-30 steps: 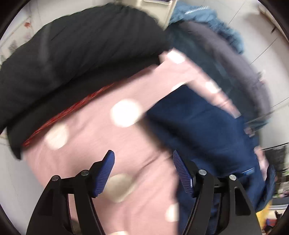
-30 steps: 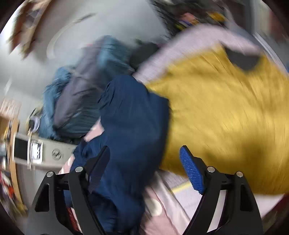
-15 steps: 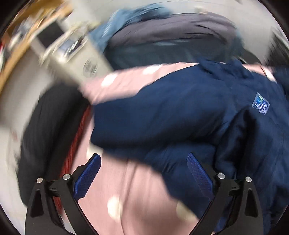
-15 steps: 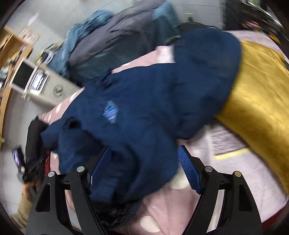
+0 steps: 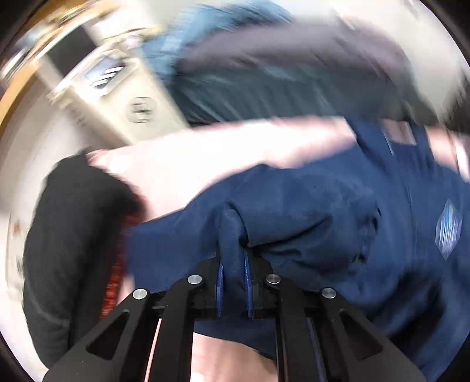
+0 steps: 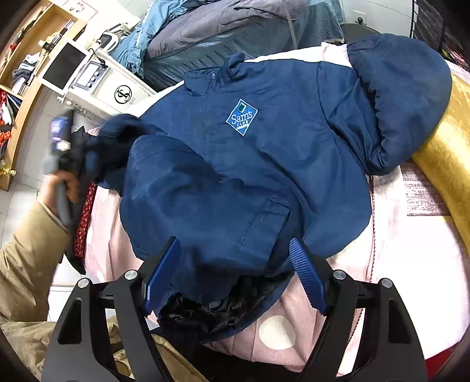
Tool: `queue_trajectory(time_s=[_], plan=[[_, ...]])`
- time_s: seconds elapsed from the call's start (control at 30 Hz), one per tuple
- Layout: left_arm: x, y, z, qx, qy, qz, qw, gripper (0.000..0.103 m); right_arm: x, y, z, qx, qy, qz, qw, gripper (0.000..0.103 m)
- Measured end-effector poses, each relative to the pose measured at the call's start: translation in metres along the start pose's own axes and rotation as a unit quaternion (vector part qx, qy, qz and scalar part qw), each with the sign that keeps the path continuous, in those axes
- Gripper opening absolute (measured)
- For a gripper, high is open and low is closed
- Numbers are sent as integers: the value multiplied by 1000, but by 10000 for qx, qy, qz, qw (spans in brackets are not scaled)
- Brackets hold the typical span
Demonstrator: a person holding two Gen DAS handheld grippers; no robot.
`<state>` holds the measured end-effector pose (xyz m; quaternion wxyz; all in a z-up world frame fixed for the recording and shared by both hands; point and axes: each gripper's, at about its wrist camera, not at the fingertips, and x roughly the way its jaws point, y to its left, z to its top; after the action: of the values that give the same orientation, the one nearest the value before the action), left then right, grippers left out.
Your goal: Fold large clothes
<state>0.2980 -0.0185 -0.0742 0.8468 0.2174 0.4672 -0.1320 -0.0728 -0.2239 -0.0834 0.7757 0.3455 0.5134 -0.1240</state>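
Garment: navy blue padded jacket with a diamond-shaped chest patch (image 6: 243, 164) lies front-up on the pink bedspread with pale dots (image 6: 411, 249), collar toward the heap of grey and blue bedding (image 6: 235, 26), one sleeve bent over beside the mustard-yellow blanket (image 6: 449, 147).
Change: half a second ago the left gripper (image 5: 233, 282) stood wide above the cloth; now its jaws have closed on a raised ridge of the jacket's sleeve fabric, blue pads pressing both sides.
Left hand: seen from the right wrist, a hand in a tan sleeve (image 6: 63, 185) holds that tool at the jacket's far sleeve end.
Right gripper (image 6: 235, 279): wide apart, straddling the hem with its black lining showing, pinching nothing.
Meaning: one grasp looks secured, so the sleeve is probably ready to be folded inward; the hem is not yet gripped.
Risk: slippery shell may slide from a thin pinch.
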Motion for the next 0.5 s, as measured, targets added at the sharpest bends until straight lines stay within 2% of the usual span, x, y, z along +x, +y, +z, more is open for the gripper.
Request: queue_trajectory(time_s=[0.03, 0.07, 0.13, 0.17, 0.2, 0.23, 0.27, 0.3, 0.33, 0.37, 0.4, 0.43, 0.47, 0.5], plan=[[-7, 25, 8, -294, -101, 65, 9995, 11, 0, 0, 1, 10, 2, -16, 10000, 76], [-16, 68, 17, -769, -223, 190, 9966, 11, 0, 0, 1, 28, 10, -8, 10000, 76], [-23, 132, 20, -1463, -255, 442, 9879, 15, -1, 3, 2, 60, 4, 49, 10000, 76], [-21, 179, 14, -2048, -128, 671, 9764, 19, 0, 4, 2, 66, 2, 71, 10000, 76], [-19, 217, 3, -2583, 20, 851, 9623, 28, 1, 7, 4, 54, 12, 109, 9999, 76], [-20, 244, -7, -2973, 131, 969, 9498, 32, 2, 10, 4, 27, 26, 136, 9999, 76], [-22, 281, -26, -3488, 240, 1158, 9297, 34, 3, 13, 5, -19, 44, 163, 9999, 76], [-26, 309, -43, -3872, 309, 1302, 9122, 50, 4, 17, 5, -58, 62, 179, 9998, 76], [-31, 331, -61, -4203, 335, 1379, 8962, 70, 5, 18, 5, -90, 82, 190, 9997, 76], [-41, 355, -85, -4581, 244, 1364, 8780, 74, 7, 20, 5, -120, 115, 187, 9997, 76], [-49, 366, -101, -4798, 136, 1339, 8670, 75, 8, 21, 5, -121, 134, 175, 9997, 76], [-56, 372, -116, -4928, 70, 1301, 8603, 75, 11, 21, 5, -104, 162, 161, 9997, 76], [-59, 373, -129, -4908, 93, 1177, 8632, 76, 12, 20, 5, -80, 179, 154, 9997, 76], [-59, 367, -138, -4752, 187, 1029, 8736, 76, 15, 19, 5, -21, 199, 142, 9997, 76]])
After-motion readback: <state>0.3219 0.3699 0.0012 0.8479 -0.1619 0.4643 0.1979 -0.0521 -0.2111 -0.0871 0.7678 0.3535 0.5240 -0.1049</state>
